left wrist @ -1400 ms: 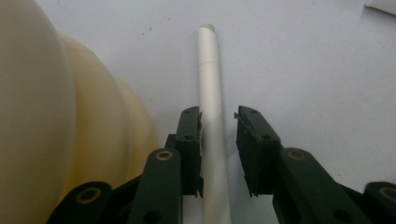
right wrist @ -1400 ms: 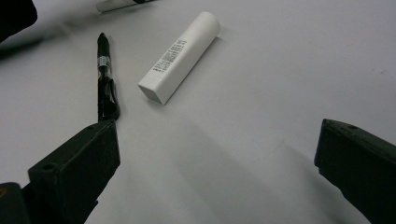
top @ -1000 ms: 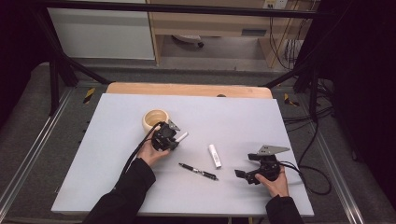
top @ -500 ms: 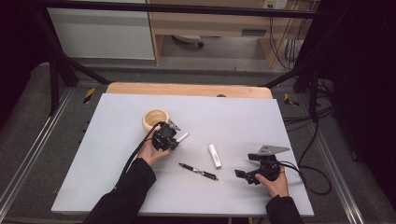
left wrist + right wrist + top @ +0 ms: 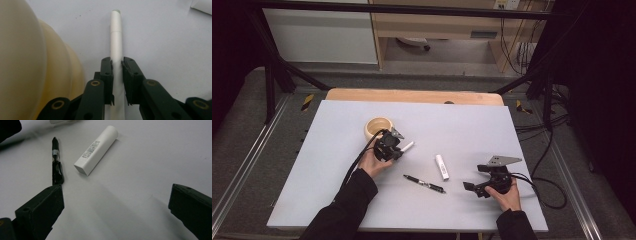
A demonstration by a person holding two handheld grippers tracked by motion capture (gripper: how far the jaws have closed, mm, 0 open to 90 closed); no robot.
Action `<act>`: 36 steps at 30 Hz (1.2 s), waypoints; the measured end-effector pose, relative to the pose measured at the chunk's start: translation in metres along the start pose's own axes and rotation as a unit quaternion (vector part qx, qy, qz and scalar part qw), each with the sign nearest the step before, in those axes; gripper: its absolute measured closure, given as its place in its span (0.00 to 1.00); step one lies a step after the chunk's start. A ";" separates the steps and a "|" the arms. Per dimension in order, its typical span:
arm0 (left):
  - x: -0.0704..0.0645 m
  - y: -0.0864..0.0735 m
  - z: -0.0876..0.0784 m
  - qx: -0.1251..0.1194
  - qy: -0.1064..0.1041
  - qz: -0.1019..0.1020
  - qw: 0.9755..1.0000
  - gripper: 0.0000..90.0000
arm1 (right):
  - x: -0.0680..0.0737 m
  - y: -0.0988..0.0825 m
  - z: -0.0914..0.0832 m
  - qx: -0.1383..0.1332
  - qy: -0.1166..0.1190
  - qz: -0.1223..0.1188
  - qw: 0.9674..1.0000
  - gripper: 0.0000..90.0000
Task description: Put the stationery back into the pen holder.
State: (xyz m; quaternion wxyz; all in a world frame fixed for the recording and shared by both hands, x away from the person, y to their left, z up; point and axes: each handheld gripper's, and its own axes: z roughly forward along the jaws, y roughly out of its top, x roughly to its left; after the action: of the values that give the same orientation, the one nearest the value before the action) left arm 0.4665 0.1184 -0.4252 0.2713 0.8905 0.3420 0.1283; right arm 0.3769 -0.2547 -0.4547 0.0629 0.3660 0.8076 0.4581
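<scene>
My left gripper [image 5: 117,65] has its fingers clamped on the white pen [image 5: 116,37], just beside the wooden bowl [image 5: 377,127] on the bench [image 5: 337,200]. My right gripper [image 5: 116,202] fingers stand apart.

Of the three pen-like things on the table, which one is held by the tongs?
The thin white pen beside the wooden bowl: the left tongs are shut on it. The black pen and the thick white tube lie free.

Table [image 5: 337,200]: bowl [image 5: 377,126], black pen [image 5: 424,183], white tube [image 5: 442,166].
</scene>
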 end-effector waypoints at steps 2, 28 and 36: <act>0.000 0.000 -0.002 -0.003 -0.001 -0.001 1.000 0.87 | 0.000 0.000 0.000 0.000 0.000 -0.001 1.000 0.01; -0.015 0.000 -0.050 -0.088 -0.029 -0.006 0.996 0.87 | 0.000 0.000 0.001 0.002 -0.001 0.000 1.000 0.01; -0.011 -0.003 -0.067 -0.123 -0.029 -0.020 0.992 0.87 | 0.000 0.000 0.000 0.002 -0.001 0.001 1.000 0.01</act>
State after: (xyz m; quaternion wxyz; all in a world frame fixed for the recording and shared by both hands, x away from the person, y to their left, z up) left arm 0.4289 0.1394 -0.3720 0.3915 0.8464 0.3337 0.1381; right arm 0.3768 -0.2544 -0.4552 0.0619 0.3674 0.8082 0.4560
